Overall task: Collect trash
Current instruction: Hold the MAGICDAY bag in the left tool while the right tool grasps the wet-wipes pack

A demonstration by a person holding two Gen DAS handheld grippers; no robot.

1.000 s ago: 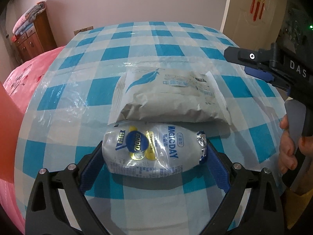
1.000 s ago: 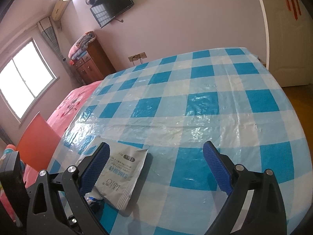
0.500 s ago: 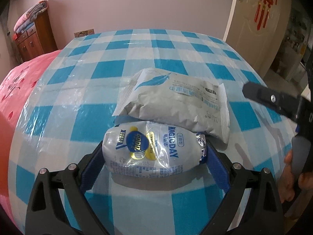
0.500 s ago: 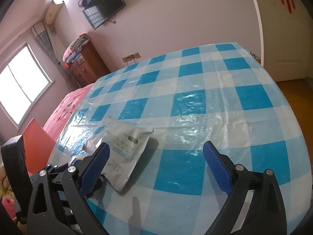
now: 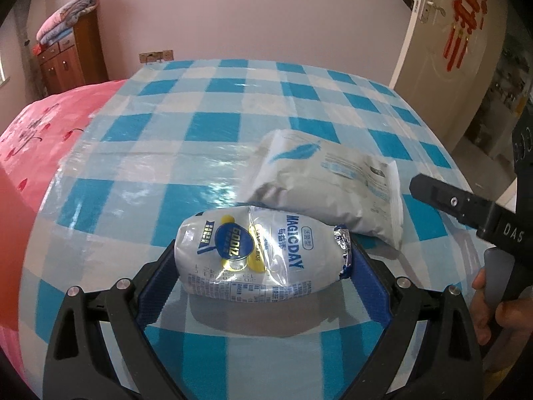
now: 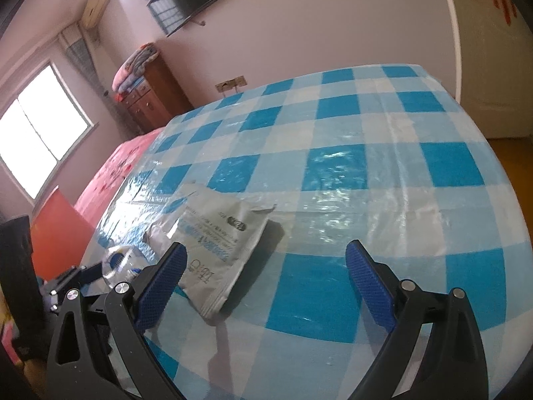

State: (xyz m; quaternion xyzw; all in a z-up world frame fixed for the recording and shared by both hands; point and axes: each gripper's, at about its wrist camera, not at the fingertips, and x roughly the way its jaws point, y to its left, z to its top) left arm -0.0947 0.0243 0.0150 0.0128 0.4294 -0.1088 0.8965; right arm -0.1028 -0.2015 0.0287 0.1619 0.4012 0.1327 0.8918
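Note:
My left gripper (image 5: 263,263) is shut on a silvery snack bag with blue and yellow print (image 5: 260,253) and holds it just above the checked tablecloth (image 5: 213,126). Behind it, to the right, a larger grey pouch with a blue feather print (image 5: 326,183) lies flat on the table. My right gripper (image 6: 266,280) is open and empty above the table's front edge; its left finger (image 6: 163,280) overlaps the near corner of the grey pouch (image 6: 216,243). The right gripper's body shows at the right of the left wrist view (image 5: 466,206). The held bag shows at lower left in the right wrist view (image 6: 121,263).
The round table carries a blue-and-white checked cloth under clear plastic. A pink bed (image 5: 36,130) and an orange-red chair back (image 6: 56,220) stand to the left. A wooden cabinet (image 5: 70,56) and a door (image 5: 443,33) are behind.
The left gripper has lifted and drawn back with the snack bag, away from the grey pouch. The right gripper has moved in towards the grey pouch.

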